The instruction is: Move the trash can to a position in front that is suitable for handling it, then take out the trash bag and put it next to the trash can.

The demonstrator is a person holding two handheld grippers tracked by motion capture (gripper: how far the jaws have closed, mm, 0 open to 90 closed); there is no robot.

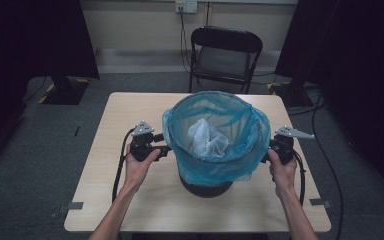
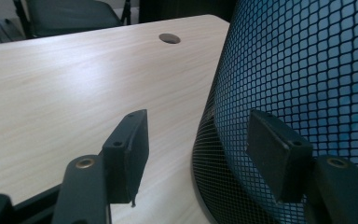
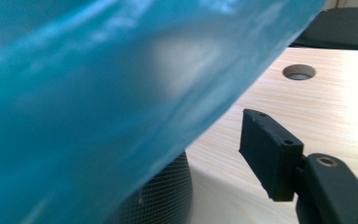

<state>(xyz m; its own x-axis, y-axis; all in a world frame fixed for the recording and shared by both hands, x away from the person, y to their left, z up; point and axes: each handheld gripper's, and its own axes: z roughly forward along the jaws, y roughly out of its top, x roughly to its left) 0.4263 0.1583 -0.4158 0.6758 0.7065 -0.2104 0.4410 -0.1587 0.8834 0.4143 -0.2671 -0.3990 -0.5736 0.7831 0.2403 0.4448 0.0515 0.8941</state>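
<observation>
Flanking the bin [image 1: 207, 185] on the worktop [image 1: 105, 150], the left tool [image 1: 166, 149] and right tool [image 1: 266, 155] are held released beside the bag's [image 1: 215, 165] overhang.

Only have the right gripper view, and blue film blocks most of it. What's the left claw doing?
Observer: The left claw is open beside the mesh bin, low on its wall, with nothing pinched.
Operator: Anything inside the bag?
Observer: A crumpled white wad lies in the blue bag.
Operator: Is the bag over the rim?
Observer: Yes. From the high view it's folded over the rim all round, and its skirt hangs down the outside.
</observation>
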